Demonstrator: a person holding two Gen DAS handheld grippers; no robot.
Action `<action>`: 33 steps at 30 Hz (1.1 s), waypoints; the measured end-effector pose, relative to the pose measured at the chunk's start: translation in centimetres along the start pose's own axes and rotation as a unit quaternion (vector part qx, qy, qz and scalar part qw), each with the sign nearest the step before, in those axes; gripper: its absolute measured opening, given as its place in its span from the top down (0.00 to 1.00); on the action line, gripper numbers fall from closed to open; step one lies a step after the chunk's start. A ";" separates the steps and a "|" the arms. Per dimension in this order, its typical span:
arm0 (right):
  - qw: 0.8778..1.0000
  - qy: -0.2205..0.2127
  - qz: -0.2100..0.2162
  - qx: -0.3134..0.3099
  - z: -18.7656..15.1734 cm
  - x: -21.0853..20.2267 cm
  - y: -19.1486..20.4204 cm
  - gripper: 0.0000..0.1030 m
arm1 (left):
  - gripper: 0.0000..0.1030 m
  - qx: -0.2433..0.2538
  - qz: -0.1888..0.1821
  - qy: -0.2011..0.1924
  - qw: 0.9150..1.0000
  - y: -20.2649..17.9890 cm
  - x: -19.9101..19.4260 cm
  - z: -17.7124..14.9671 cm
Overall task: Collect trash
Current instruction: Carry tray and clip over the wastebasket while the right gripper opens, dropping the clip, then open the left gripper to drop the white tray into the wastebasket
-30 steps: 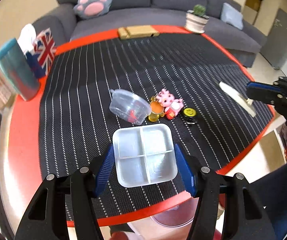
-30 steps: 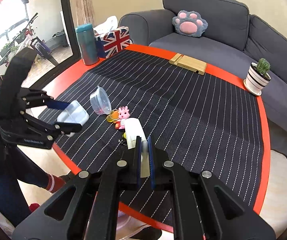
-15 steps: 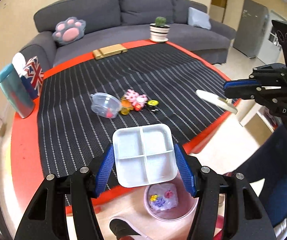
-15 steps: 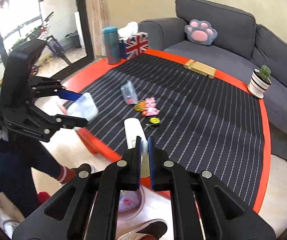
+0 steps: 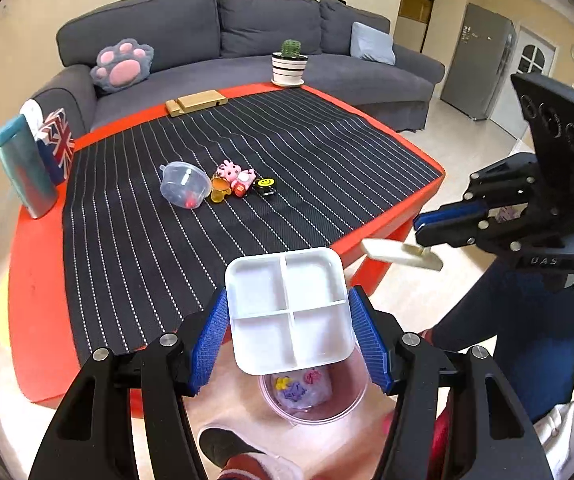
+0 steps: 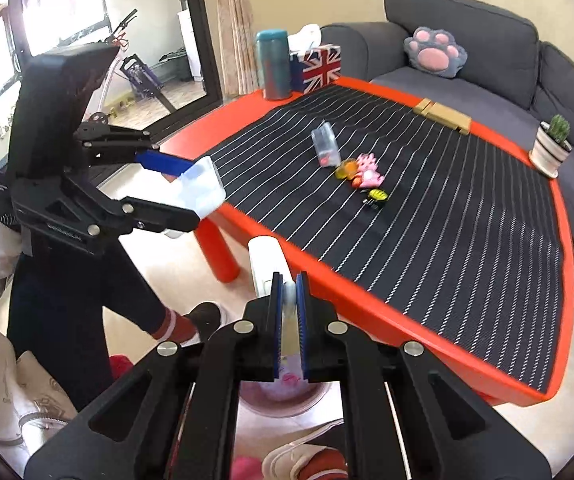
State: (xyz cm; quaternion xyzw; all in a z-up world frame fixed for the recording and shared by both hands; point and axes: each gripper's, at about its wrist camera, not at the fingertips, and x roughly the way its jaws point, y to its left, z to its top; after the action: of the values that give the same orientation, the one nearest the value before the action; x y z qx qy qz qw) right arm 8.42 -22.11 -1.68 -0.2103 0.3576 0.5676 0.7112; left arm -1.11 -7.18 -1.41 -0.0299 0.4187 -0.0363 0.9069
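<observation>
Left wrist view is showing the left gripper (image 5: 289, 332) clamping a white four-compartment tray (image 5: 289, 308) by two opposite side walls, one blue pad on each wall, jaws spread wide to the tray's full width. The tray is lying roughly level, open side up, off the near edge of the red table (image 5: 31, 280). Directly below the tray's near edge, a pink bin (image 5: 315, 398) is standing on the floor with coloured scraps in it. The tray is overlapping the bin's far rim in this view, so the bin is lying down and slightly toward the camera from the jaws.

The right gripper (image 6: 289, 312) is pinching a flat white lid (image 6: 267, 268) edge-on, jaws nearly together with only the lid's thickness between them. The lid's long axis is running forward along the fingers, away from the camera. In the right wrist view the bin (image 6: 283, 394) is showing just beneath the jaws, mostly hidden by them. The lid (image 5: 401, 255) is hanging to the right of the tray, apart from it.

Both held items are sitting above or close to the bin; the tray appears more squarely over it. Release probably requires only a short descent.

A clear cup (image 5: 185, 190) and small toys (image 5: 239, 182) are lying mid-table, well apart from both grippers.
</observation>
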 end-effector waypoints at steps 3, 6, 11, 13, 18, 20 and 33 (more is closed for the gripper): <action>1.000 0.002 0.003 0.001 -0.1 0.2 0.1 0.92 | 0.43 -0.001 -0.001 -0.002 1.000 0.1 -0.3 -0.2; 1.000 -0.002 -0.004 0.010 0.0 0.2 -0.2 0.53 | 0.43 -0.003 -0.001 -0.001 1.000 0.2 -0.3 -0.3; 0.999 -0.010 -0.005 0.033 -0.2 -0.1 -1.0 0.26 | 0.43 -0.002 -0.003 0.004 1.000 0.1 -0.1 -0.5; 0.999 -0.010 -0.007 0.038 -0.3 -0.1 -1.2 0.23 | 0.43 0.000 -0.005 0.005 1.000 -0.1 0.0 -0.5; 0.999 -0.010 -0.010 0.050 -0.6 -0.4 -1.6 0.18 | 0.43 0.006 -0.013 0.012 1.000 -0.6 0.5 -0.7; 0.999 -0.010 -0.011 0.051 -0.7 -0.6 -1.7 0.17 | 0.43 0.008 -0.016 0.014 1.000 -0.9 0.6 -0.7; 0.998 -0.024 -0.010 0.059 -0.3 -2.4 -1.8 0.11 | 0.42 0.029 -0.035 0.018 0.999 -2.8 -0.1 -0.6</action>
State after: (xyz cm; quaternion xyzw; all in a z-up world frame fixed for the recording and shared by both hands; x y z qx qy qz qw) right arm 9.86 -24.39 -0.28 -0.1585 0.3712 0.5429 0.7365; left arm -1.73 -10.00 -1.51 -0.0173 0.4323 -0.0810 0.8979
